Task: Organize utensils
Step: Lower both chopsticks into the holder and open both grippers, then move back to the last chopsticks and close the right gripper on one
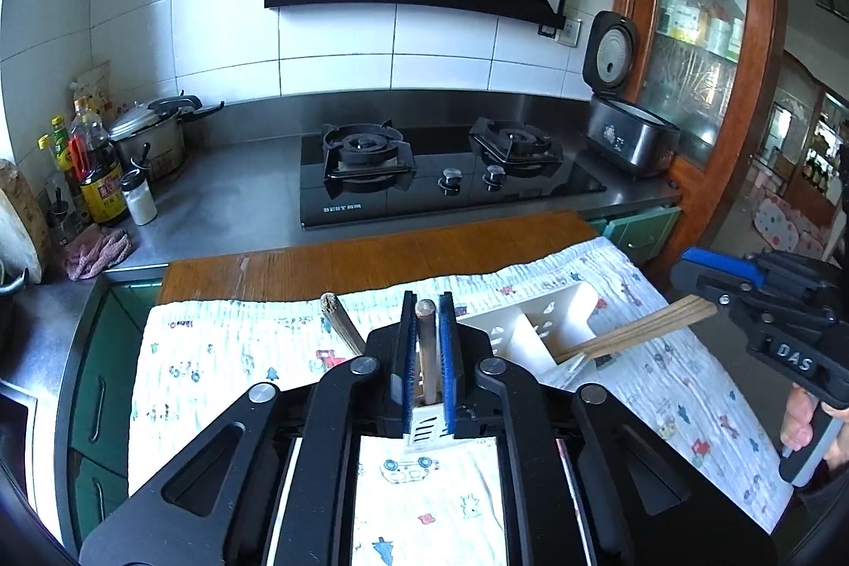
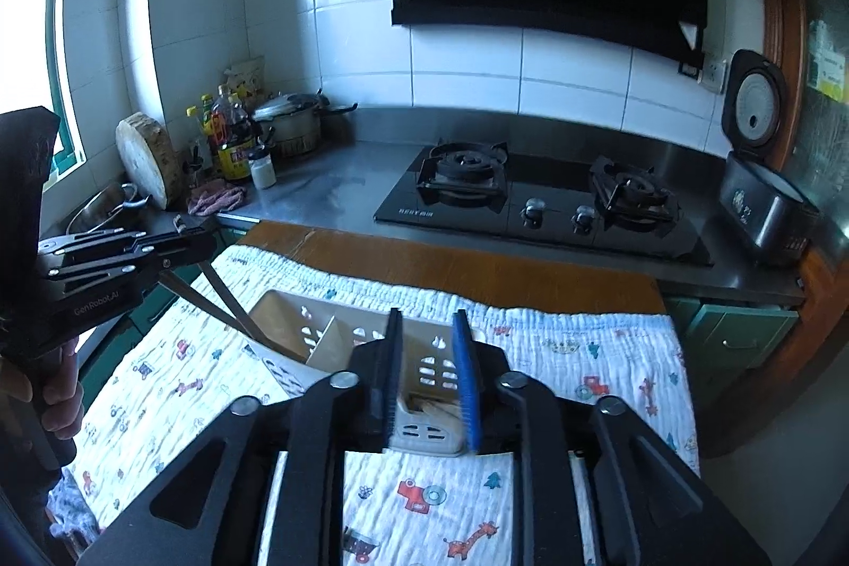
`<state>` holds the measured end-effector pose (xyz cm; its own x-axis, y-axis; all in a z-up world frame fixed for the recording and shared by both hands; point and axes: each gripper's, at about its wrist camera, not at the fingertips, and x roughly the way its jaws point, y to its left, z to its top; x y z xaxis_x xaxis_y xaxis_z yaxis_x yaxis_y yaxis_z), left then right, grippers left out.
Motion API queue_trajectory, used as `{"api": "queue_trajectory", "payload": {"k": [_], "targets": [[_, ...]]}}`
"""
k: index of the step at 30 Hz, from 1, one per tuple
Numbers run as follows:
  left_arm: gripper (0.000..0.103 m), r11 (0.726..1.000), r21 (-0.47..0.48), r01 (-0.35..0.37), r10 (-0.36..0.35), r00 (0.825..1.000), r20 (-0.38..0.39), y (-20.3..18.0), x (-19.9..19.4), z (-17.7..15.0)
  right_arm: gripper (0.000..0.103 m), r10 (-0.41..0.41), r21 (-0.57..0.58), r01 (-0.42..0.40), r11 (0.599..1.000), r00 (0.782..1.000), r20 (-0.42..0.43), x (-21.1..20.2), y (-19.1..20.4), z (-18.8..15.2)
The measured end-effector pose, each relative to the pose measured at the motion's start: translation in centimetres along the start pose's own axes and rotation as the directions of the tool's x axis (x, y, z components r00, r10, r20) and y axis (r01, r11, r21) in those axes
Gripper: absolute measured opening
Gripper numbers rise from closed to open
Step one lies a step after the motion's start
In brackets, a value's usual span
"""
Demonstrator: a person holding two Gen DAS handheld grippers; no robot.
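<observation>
A white slotted utensil holder [image 1: 536,322] [image 2: 297,327] stands on a cartoon-print cloth [image 1: 223,354] [image 2: 583,354]. My left gripper [image 1: 427,343] [image 2: 159,271] is shut on a brown chopstick [image 1: 426,354] whose lower end goes down into the holder. A second chopstick [image 1: 339,322] leans out to the left of the jaws. My right gripper [image 2: 430,380] [image 1: 711,295] stands open over another compartment. A bundle of chopsticks [image 1: 647,327] [image 2: 432,407] lies loose between its pads and slants down into the holder.
The cloth covers a wooden board [image 1: 371,258] in front of a steel counter [image 1: 239,194]. Behind it sits a black two-burner gas hob [image 1: 445,173]. Bottles and a pot [image 1: 154,136] crowd the back left; an opened rice cooker [image 1: 631,131] stands at the right.
</observation>
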<state>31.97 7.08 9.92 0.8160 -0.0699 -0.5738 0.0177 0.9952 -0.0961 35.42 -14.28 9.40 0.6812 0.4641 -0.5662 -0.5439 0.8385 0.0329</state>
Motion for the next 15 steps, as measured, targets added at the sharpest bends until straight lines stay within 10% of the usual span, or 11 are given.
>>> {"api": "queue_trajectory", "payload": {"k": [15], "targets": [[0.052, 0.999, -0.035, 0.004, -0.002, 0.998, 0.063, -1.2, -8.2, -6.5, 0.034, 0.038, -0.017, -0.038, 0.999, 0.999, -0.019, -6.4, 3.0, -8.9]]}}
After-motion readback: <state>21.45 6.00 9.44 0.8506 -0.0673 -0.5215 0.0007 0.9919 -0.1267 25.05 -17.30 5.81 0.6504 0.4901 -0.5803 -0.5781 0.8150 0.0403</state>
